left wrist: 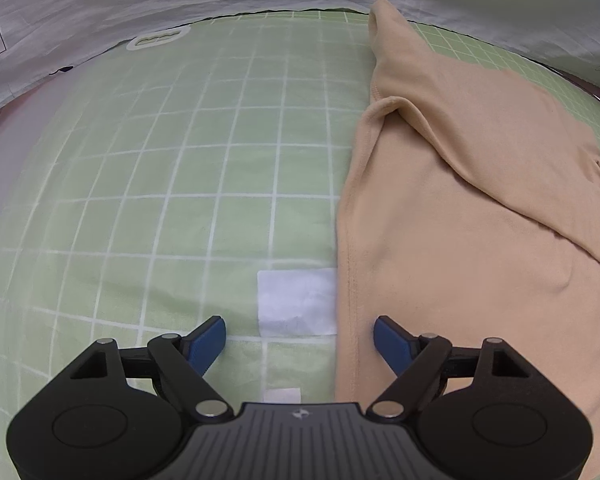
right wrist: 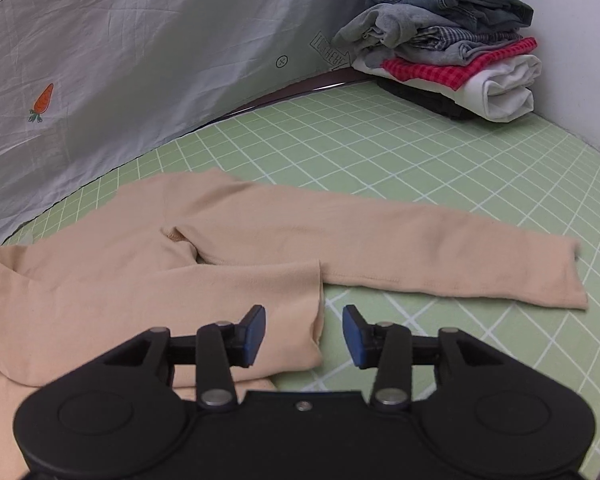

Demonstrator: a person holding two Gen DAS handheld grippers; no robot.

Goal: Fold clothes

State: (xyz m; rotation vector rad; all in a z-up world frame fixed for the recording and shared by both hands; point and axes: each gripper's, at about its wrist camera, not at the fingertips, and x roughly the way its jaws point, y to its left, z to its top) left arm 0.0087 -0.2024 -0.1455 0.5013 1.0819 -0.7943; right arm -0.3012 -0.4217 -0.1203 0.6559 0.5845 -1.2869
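Note:
A beige long-sleeved top (left wrist: 452, 208) lies on the green gridded mat (left wrist: 180, 184). In the left wrist view its left edge runs down the middle, one sleeve folded across the body. My left gripper (left wrist: 300, 338) is open and empty, its jaws straddling that hem edge. In the right wrist view the top (right wrist: 140, 264) lies flat with one sleeve (right wrist: 420, 256) stretched out to the right. My right gripper (right wrist: 304, 332) is open and empty over the folded sleeve's cuff edge.
A stack of folded clothes (right wrist: 452, 40) stands at the mat's far right corner by the white wall. A pale printed sheet (right wrist: 120, 60) hangs along the mat's far edge. A white patch (left wrist: 296, 302) is on the mat by the hem.

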